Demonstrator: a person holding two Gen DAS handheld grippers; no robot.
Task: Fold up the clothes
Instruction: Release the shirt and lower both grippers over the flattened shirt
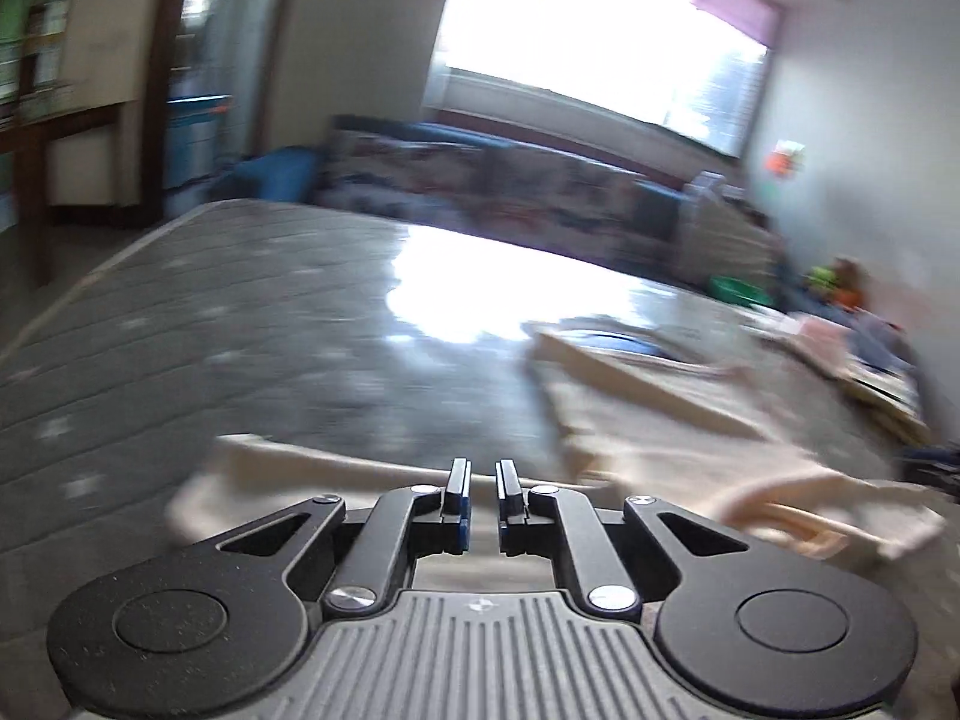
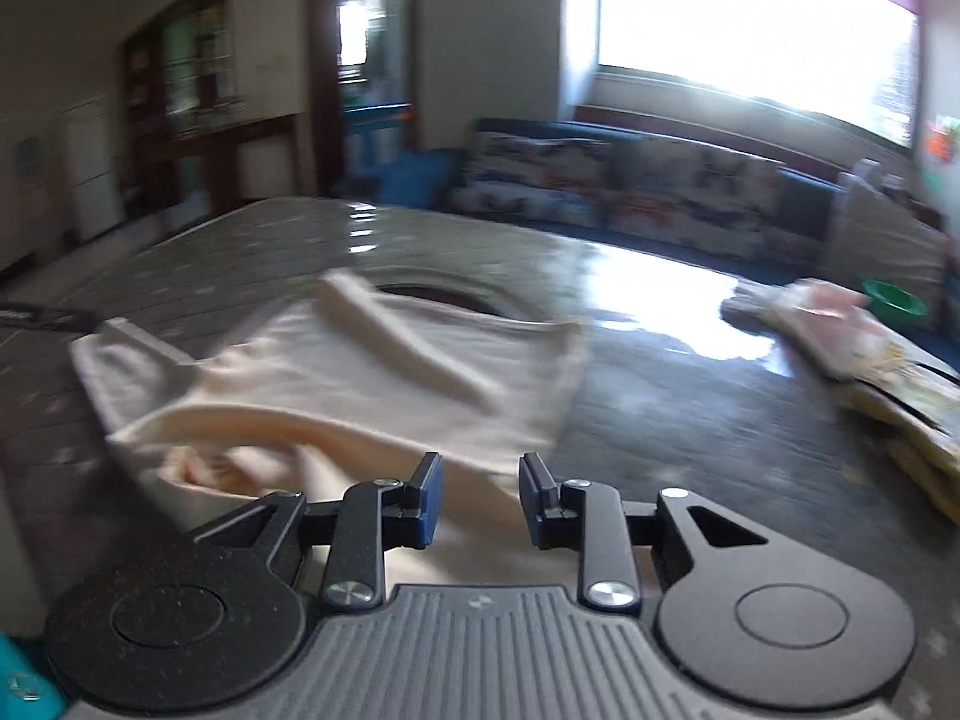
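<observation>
The cream garment [image 2: 336,384] lies rumpled on the grey quilted mattress [image 2: 690,408], partly spread, w/ a raised fold ridge running diagonally across its middle and a bunched section at its near-left edge. In the right wrist view the cloth reaches down to and under the right gripper [image 2: 480,498]; fabric shows in the gap between the fingers, which stand apart, released, nothing pinched. In the left wrist view the same garment [image 1: 630,456] sits directly ahead of and to the right of the left gripper [image 1: 483,498]; its near edge passes just beyond the fingertips. Left fingers are nearly together w/ a narrow slit between them; cloth shows behind the slit, but whether any is pinched cannot be told. Both views carry motion blur. A stack of other clothes [image 2: 870,360] lies at the mattress's right side, well apart from the garment. Beyond: a green bowl [image 2: 894,300], a patterned sofa [image 2: 660,192] under a bright window [image 2: 750,18].
</observation>
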